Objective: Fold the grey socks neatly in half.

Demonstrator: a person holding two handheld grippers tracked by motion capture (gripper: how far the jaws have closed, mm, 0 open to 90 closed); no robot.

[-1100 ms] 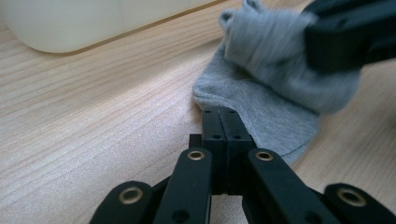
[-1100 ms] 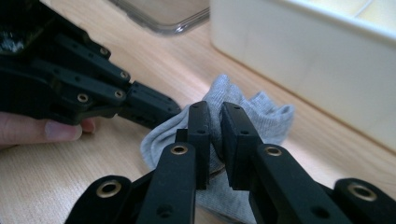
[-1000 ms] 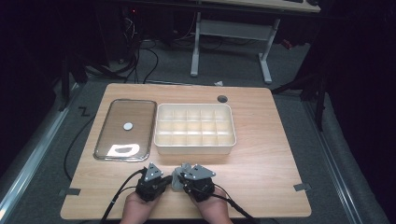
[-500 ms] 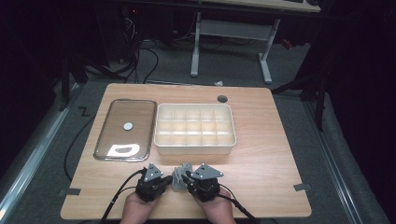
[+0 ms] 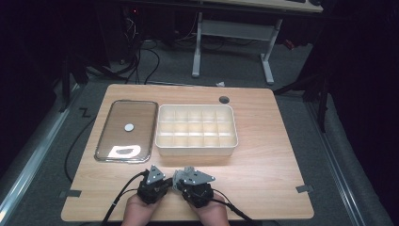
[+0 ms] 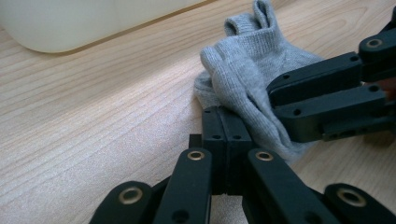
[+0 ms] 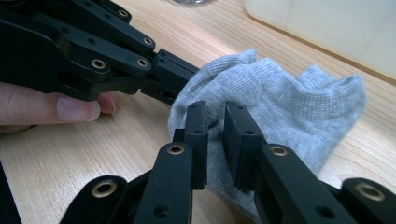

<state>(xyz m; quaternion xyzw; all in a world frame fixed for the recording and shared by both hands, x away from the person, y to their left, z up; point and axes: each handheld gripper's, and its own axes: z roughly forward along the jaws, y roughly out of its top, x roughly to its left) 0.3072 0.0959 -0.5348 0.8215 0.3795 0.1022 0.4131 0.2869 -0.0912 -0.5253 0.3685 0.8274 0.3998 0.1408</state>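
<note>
- Sock (image 7: 289, 107), grey and fine-ribbed, lies crumpled on the table (image 5: 263, 165) near its front edge, between the two grippers and touching both.
- Left gripper (image 6: 226, 135) has its jaws pressed together with an edge of the sock's knit at or between their tips; from the left gripper view the bulk of the fabric lies ahead and to the right of those tips.
- Right gripper (image 7: 215, 135) stands slightly open, a narrow gap between its jaws, with a fold of the sock in that gap; whether the pads have bitten cannot be told.
- In the right gripper view the sock's long axis runs away to the right, toward the tray, its cuff end farthest from the jaws.
- Both grippers sit side by side and equally near the sock, each held in a hand (image 5: 137, 214) at the bottom of the high view; fingertips (image 7: 77, 108) rest beside the left gripper's linkage.
- Compartment tray (image 5: 196, 129), cream plastic with a grid of cells, stands beyond the sock, apart from it; a glass lid (image 5: 126, 131) with a round knob lies flat just left of the tray.
- Judged from this: the sock is soft and limp and will sag from whatever point holds it.
</note>
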